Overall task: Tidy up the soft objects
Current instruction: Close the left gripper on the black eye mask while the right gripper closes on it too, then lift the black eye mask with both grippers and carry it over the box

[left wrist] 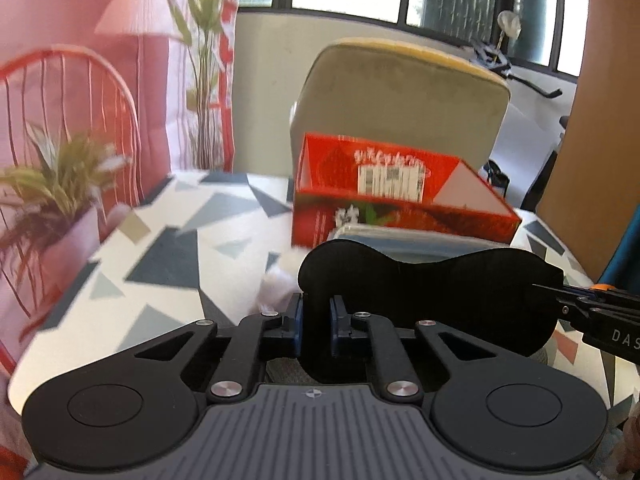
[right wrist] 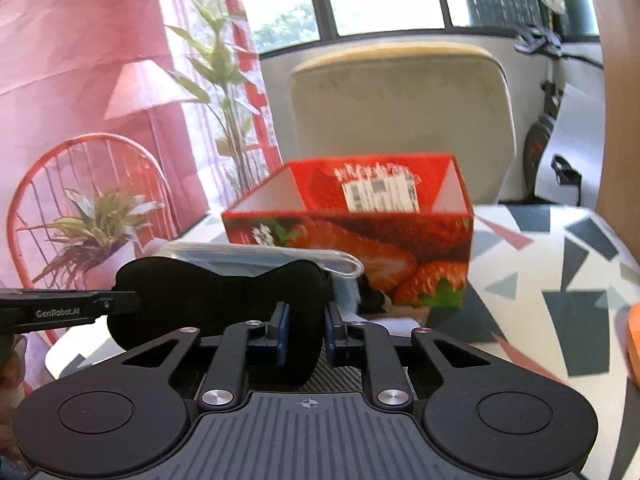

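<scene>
A black sleep mask (left wrist: 432,292) is held stretched between both grippers above the table. My left gripper (left wrist: 317,320) is shut on its left lobe. My right gripper (right wrist: 305,328) is shut on its right lobe (right wrist: 224,300). The right gripper's fingers (left wrist: 592,304) enter the left wrist view from the right; the left gripper's fingers (right wrist: 72,308) enter the right wrist view from the left. An open red strawberry box (left wrist: 400,196) (right wrist: 352,236) stands just beyond the mask. A pack of blue face masks (right wrist: 256,256) lies before the box. Something white and fluffy (left wrist: 276,284) lies left of it.
The table has a white cloth with grey triangles (left wrist: 168,248) (right wrist: 560,264). A beige chair (left wrist: 400,92) stands behind the box. A potted plant (left wrist: 52,188) and a red wire chair (right wrist: 80,184) are at the left. An orange object (right wrist: 634,344) sits at the right edge.
</scene>
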Tool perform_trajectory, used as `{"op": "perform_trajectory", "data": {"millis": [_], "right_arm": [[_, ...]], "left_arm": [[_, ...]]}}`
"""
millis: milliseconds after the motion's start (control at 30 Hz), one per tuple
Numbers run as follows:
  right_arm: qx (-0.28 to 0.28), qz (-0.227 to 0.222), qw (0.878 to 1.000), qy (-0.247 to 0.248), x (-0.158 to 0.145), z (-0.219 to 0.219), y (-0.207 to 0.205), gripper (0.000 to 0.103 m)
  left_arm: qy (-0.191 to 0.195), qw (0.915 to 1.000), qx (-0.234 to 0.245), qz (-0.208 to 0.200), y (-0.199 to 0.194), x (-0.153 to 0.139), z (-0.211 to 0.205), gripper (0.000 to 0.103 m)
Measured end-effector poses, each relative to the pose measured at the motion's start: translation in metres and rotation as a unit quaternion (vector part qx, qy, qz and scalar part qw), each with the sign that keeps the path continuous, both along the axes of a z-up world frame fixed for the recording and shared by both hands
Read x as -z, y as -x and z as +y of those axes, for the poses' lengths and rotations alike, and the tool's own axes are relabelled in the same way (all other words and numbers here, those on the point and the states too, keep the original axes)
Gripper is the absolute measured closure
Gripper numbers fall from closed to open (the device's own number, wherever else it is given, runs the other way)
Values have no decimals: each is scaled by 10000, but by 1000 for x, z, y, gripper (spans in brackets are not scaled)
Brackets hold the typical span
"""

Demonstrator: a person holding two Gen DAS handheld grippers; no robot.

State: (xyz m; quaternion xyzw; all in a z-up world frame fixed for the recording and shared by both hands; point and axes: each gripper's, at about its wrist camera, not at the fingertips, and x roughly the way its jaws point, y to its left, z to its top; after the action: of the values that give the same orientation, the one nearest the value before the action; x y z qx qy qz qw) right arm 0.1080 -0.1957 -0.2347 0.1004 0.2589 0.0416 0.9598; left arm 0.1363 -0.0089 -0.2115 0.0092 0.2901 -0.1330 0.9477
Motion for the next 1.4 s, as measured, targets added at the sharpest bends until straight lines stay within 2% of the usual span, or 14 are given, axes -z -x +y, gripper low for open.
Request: {"op": "perform_trajectory", "data": {"millis": [233, 500, 733, 1100, 1400], "right_arm": [[-65, -382, 9992, 130, -26, 9, 10, 88], [-29, -676, 9977, 54, -52, 5, 18, 88], [-89, -912, 9957, 149, -72, 9, 21, 89], [-43, -1041, 9944, 150, -85, 1, 11, 89], [7, -1130, 9934, 197, -97, -14, -14, 89]], "left_arm": [[-40, 9993, -49, -364, 12, -23, -3, 89], [-66, 9970, -50, -774, 23, -51, -10, 89], [-93, 9950, 3, -999, 27, -65, -18, 89], [31, 9946, 25, -1034, 11, -73, -17, 89], [79, 9947, 85, -1022, -15, -82, -23, 89]]}}
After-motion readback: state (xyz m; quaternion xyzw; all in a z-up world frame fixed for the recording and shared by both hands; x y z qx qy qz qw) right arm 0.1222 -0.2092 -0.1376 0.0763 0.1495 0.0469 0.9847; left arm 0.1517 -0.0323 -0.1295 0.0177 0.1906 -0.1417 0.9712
